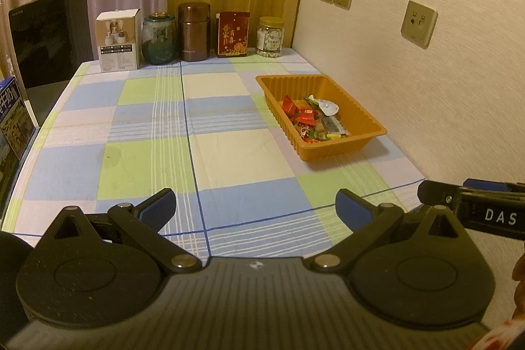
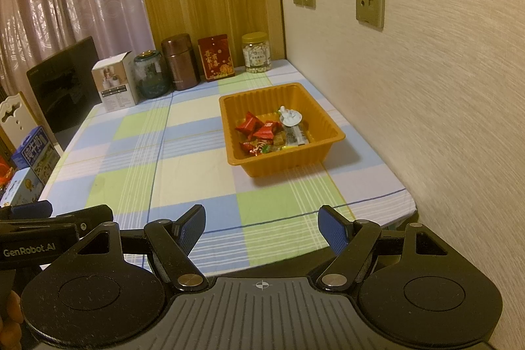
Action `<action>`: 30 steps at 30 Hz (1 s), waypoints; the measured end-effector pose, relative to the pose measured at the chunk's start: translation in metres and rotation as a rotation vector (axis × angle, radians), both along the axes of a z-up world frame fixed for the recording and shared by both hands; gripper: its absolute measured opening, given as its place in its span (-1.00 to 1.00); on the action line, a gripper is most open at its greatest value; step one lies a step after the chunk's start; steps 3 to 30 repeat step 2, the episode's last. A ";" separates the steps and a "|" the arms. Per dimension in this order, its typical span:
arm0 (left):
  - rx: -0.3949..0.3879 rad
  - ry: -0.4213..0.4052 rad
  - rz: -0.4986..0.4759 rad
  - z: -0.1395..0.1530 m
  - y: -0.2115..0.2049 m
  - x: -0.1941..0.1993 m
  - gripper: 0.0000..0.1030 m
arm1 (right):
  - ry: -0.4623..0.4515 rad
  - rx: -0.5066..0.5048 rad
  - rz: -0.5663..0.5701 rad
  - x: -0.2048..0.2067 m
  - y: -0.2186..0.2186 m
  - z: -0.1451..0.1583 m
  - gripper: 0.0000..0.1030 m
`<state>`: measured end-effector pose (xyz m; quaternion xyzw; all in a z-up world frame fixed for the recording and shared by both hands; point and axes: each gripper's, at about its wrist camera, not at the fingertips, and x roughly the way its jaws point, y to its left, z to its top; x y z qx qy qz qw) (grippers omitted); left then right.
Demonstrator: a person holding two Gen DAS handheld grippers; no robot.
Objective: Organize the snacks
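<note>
Both grippers sit nearest the lens, over the near edge of the checked tablecloth. Left gripper: jaws spread wide, nothing between the blue pads. Right gripper: jaws likewise well apart, empty.

Far row against the wooden panel, left to right, five items: one white carton, one dark green ceramic jar, one brown canister, one red printed box, one clear jar with a yellow lid. One black screen stands at the far left edge; blue milk cartons lie beyond the left edge, count uncertain.

One orange plastic tray rests on the cloth at right, near the wall. Wrapped snacks are heaped inside it, several red; the exact number cannot be told. One white packet lies at the heap's far side.

Three wall sockets are mounted on the right wall.
</note>
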<state>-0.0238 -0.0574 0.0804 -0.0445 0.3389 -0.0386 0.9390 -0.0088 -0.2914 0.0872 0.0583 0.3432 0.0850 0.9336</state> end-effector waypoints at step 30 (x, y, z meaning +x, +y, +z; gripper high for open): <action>-0.004 0.001 0.001 0.000 0.001 0.001 1.00 | 0.001 0.000 0.000 0.000 0.000 0.000 0.46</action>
